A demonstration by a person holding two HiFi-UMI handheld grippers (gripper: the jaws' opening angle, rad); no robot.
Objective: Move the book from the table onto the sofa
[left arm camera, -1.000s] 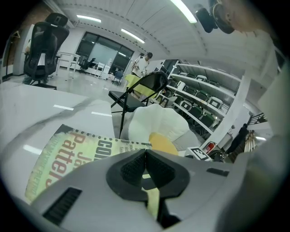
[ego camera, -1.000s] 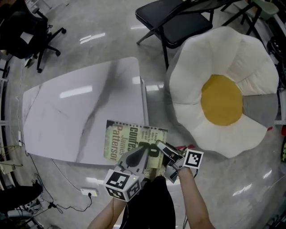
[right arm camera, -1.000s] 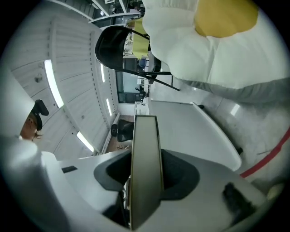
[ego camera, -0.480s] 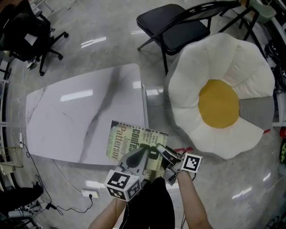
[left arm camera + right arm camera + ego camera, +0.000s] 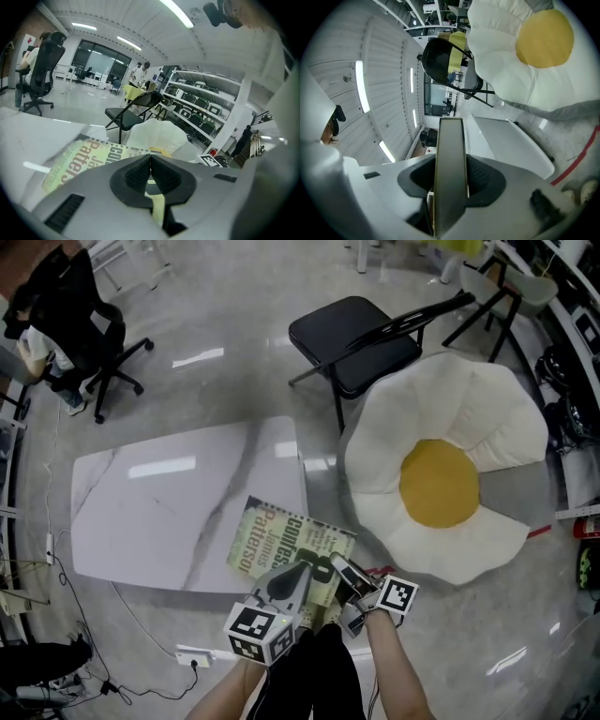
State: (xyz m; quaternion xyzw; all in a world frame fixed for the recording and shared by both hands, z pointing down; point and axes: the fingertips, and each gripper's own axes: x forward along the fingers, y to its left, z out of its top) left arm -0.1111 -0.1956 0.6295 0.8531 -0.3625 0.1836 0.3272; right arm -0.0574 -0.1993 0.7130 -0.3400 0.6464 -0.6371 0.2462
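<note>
book (image 5: 279, 538) looks stiff, light, maybe slick; left gripper (image 5: 302, 570) pinches its cover edge, right gripper (image 5: 337, 568) clamps the full thickness.

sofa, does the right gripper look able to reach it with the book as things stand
Probably yes. The right gripper, clamped on the book, sits on the side nearest the sofa, with only bare floor between; the folding chair stands farther back.

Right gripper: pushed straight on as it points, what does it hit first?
Beyond the book that the right gripper holds, the way looks free: it passes over the table, not into it. Farther depth unclear.
</note>
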